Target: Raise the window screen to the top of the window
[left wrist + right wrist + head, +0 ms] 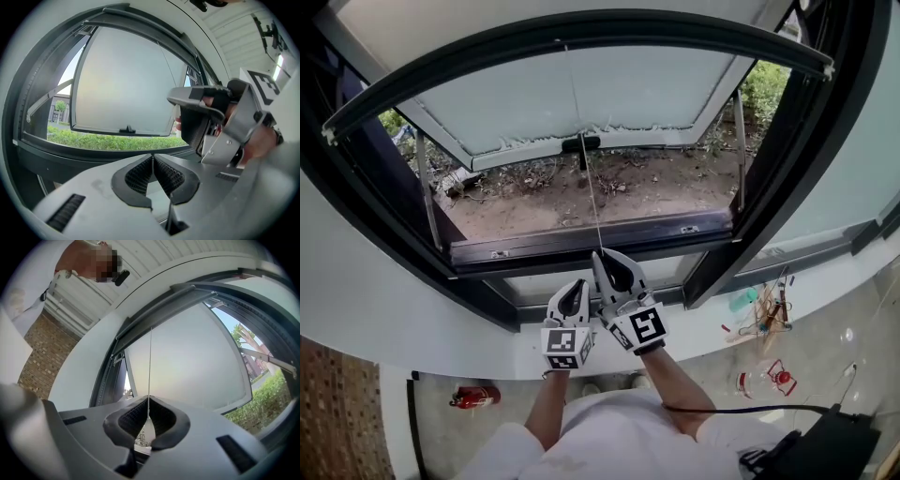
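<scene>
Seen from the head camera, the dark bottom rail of the window screen (581,26) arcs across twelve o'clock, already high in the dark window frame (787,169). I cannot make out the mesh itself. A thin pale pull cord (592,187) drops from the middle of the rail to six o'clock, where the two grippers sit side by side above the person's white sleeves.

The right tongs (603,256) are clenched on the cord. The left tongs (573,289), just beside them at seven o'clock, are pressed together with nothing visible between them.

The step in hand looks like the last of the lift, with the cord kept taut as the rail nears the top. The next move probably calls for a steady, straight feed of the cord until the rail seats, without letting it slip.

Only the right gripper view shows the cord pinched between the ribbed pads. Only the left gripper view shows its own pads closed, with the right gripper at three o'clock. Only the head view takes in the whole opening: the frosted glass sash (581,103) pushed outward and bare ground beyond it.
</scene>
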The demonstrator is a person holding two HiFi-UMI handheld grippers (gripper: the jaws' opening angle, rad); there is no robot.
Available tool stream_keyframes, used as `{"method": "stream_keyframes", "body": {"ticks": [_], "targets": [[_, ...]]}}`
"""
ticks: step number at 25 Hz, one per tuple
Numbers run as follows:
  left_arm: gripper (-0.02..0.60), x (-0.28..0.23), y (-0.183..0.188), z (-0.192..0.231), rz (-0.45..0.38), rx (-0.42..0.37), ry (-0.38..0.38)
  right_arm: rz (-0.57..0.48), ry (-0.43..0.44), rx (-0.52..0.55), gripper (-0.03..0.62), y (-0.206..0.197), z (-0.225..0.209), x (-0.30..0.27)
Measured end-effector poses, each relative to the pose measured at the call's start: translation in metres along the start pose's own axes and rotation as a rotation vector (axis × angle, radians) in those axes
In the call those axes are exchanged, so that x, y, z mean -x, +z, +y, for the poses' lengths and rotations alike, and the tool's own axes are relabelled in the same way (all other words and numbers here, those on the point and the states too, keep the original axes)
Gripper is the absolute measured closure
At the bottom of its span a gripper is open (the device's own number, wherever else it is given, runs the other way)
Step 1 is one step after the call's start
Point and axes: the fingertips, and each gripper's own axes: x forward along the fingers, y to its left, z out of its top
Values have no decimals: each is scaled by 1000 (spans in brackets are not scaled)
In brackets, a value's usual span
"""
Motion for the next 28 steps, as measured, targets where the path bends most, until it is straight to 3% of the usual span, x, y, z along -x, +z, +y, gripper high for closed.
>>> {"method": "stream_keyframes", "body": {"ticks": [10, 23, 28], "targets": [[568, -8, -6, 10, 13, 9, 12, -86, 23, 31, 594, 44, 2, -18], [568, -10, -4, 22, 20, 1, 33, -282, 61, 67, 594, 139, 5, -49], [568, -11, 3, 36, -1, 0, 57, -378, 113, 51, 594, 189, 9, -58]]}}
